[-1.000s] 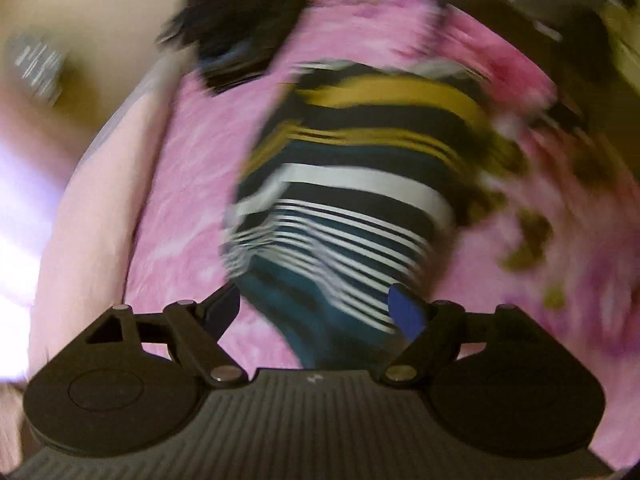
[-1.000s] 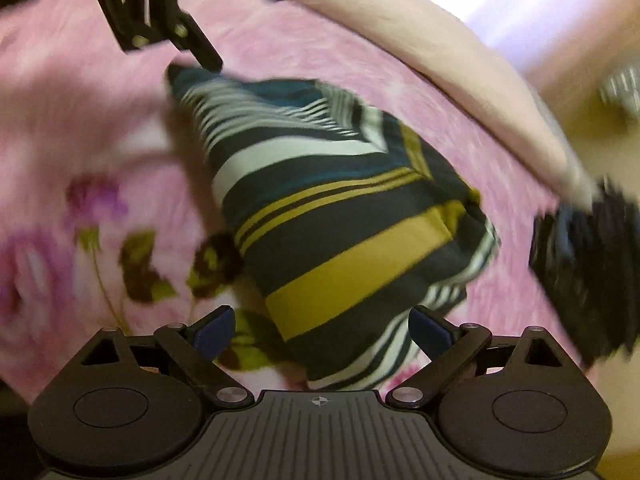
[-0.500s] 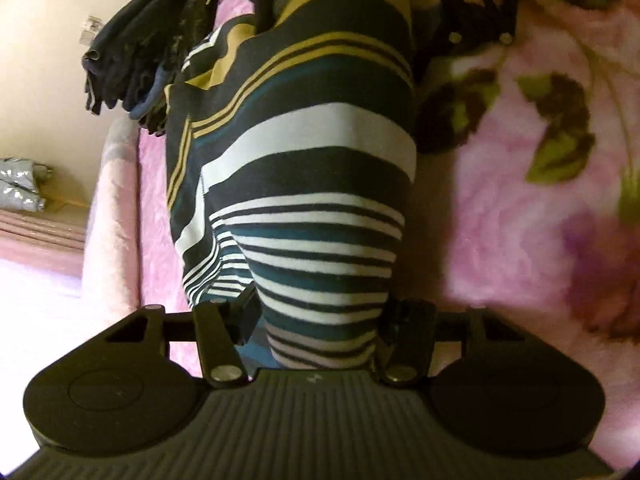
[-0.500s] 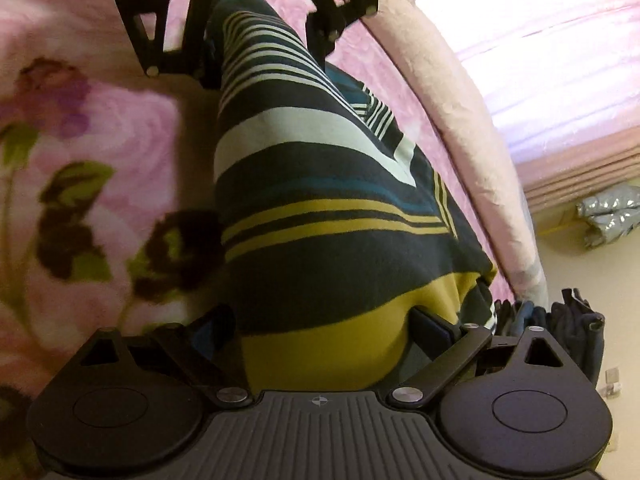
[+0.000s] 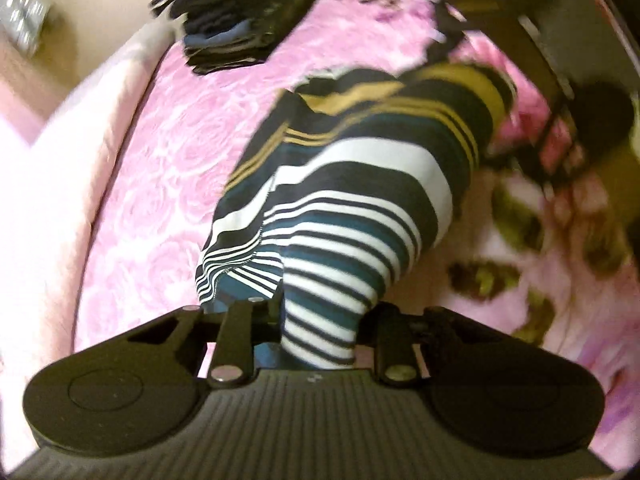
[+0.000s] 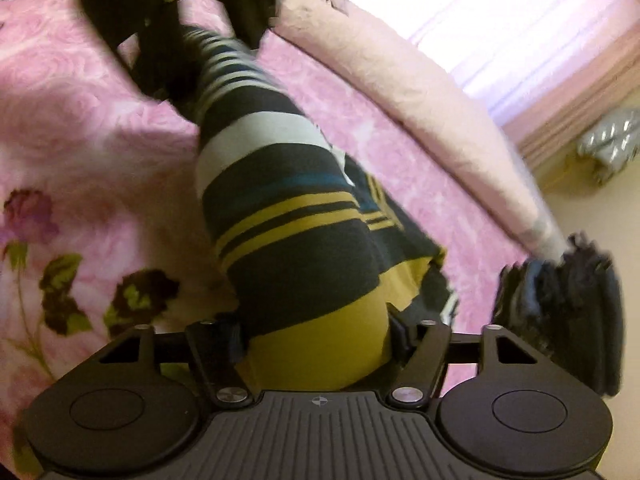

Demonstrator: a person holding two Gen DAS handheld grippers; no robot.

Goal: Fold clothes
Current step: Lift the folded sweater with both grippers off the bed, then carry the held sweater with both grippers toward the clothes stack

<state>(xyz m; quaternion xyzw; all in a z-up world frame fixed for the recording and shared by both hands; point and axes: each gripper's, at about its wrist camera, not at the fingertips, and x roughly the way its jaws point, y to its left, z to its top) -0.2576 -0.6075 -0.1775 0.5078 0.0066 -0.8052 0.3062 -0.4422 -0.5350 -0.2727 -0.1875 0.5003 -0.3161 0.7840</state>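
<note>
Both grippers have closed in on the striped garment (image 5: 352, 200) since a second ago, when they stood wide open at its two ends. Now the left gripper (image 5: 320, 332) squeezes the end with thin white and teal stripes, and its jaws are closing on the cloth. The right gripper (image 6: 316, 340) has the mustard end between its jaws, which are closing and press the bunched cloth. Stretched between the two tools, the garment hangs just above the pink flowered blanket (image 5: 168, 184). Beyond the left gripper sits a dark pile of clothes (image 5: 236, 20). Right of the right gripper runs a pale pink pillow (image 6: 420, 92).
</note>
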